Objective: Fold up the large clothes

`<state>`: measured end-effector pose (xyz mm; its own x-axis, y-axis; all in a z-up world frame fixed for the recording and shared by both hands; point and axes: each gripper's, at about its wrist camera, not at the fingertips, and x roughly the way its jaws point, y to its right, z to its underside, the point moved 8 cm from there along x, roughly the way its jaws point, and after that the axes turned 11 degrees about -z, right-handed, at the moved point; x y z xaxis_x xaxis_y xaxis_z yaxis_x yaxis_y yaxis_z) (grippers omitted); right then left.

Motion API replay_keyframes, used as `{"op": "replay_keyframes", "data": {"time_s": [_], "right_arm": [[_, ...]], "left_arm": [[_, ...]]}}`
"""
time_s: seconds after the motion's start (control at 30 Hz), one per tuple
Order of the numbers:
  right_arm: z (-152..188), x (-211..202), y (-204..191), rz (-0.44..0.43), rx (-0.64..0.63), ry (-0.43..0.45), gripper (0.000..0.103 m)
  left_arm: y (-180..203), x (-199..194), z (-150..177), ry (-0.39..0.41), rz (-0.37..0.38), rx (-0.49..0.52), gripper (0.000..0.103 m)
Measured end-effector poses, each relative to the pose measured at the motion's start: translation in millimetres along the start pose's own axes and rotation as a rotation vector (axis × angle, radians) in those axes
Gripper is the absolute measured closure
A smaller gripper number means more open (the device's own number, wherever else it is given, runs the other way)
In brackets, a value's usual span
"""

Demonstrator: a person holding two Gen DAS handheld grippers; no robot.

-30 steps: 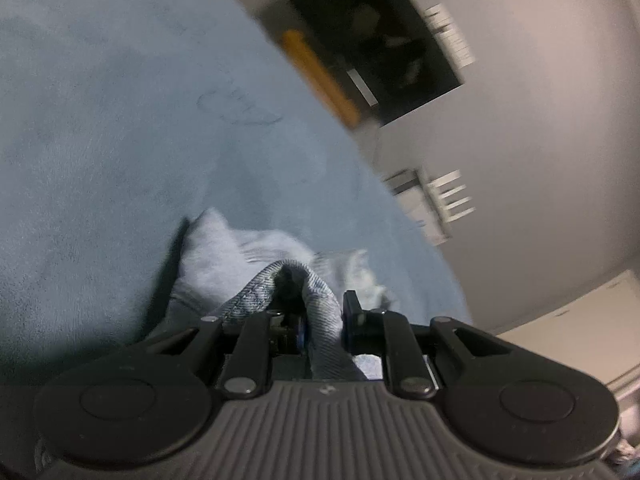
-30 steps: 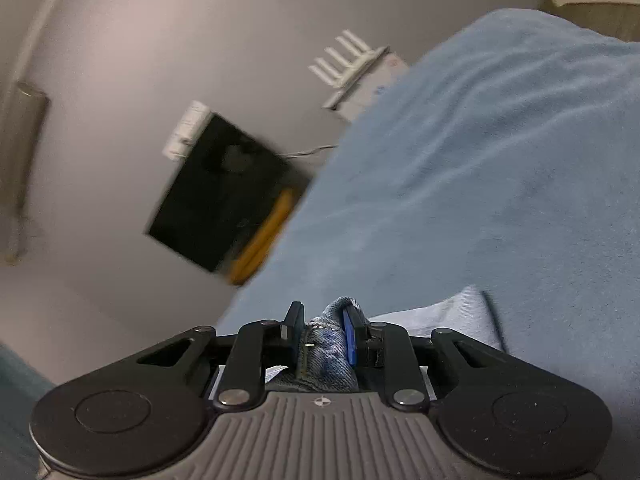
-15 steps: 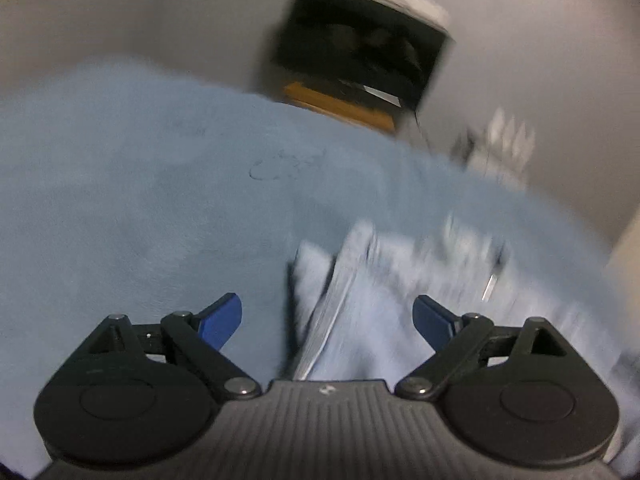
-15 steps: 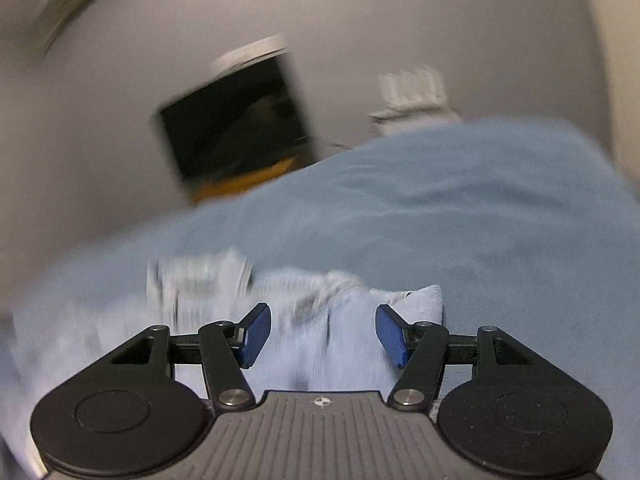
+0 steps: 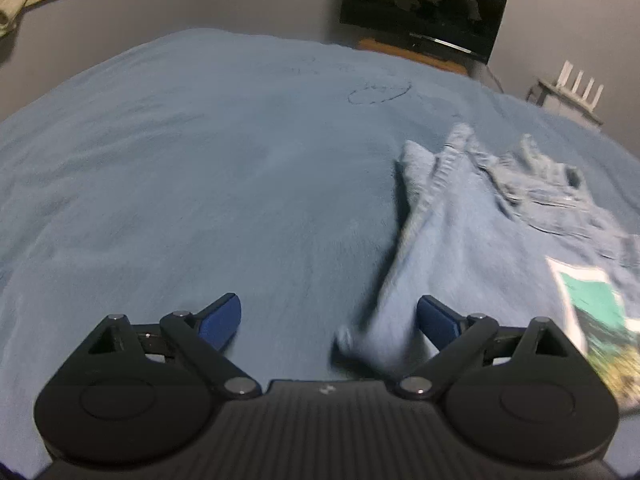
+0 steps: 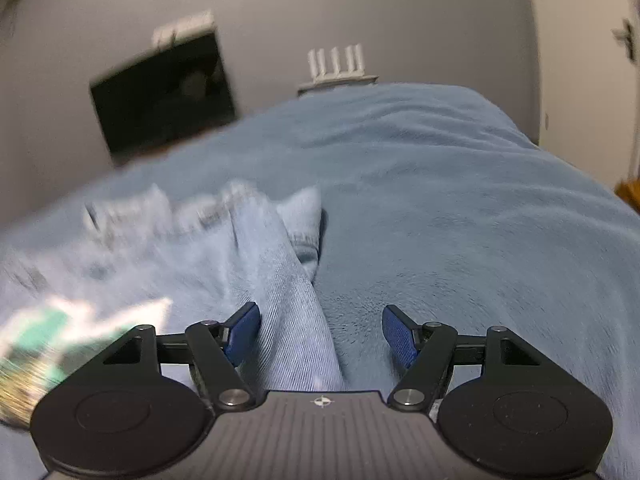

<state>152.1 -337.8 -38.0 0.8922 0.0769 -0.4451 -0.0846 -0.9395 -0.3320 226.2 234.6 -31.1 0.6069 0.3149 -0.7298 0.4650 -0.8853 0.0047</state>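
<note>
Now, left wrist view: the left tool (image 5: 328, 320) is spread wide and holds nothing; the jeans (image 5: 472, 232) lie on the bed (image 5: 200, 160), reaching past its right finger.
Room, left wrist view: bare blanket runs left and ahead; a printed garment (image 5: 592, 312) sits just beside the jeans.
Right wrist view: the right tool (image 6: 320, 332) gapes empty over a denim leg edge; the jeans (image 6: 248, 264) spread to its left.
Risk: the bunched far end looks uneven, so a fold may likely trap wrinkles.
Edges: the bed's right border lies near.
</note>
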Motion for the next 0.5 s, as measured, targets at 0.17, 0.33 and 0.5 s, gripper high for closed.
{"op": "replay_keyframes", "data": {"time_s": [0.17,0.33,0.5], "right_arm": [[21,-59,3,-0.087,0.148,0.068,0.019],[47,-58,6,-0.183,0.356,0.039,0.019],[56,-46,-1,-0.286,0.430,0.053,0.017]], "left_arm": [[2,-44,48,0.034,0.078,-0.116,0.002],[30,-35,78,-0.035,0.211,-0.193,0.002],[48,-15,86,-0.125,0.436,-0.361,0.002]]}}
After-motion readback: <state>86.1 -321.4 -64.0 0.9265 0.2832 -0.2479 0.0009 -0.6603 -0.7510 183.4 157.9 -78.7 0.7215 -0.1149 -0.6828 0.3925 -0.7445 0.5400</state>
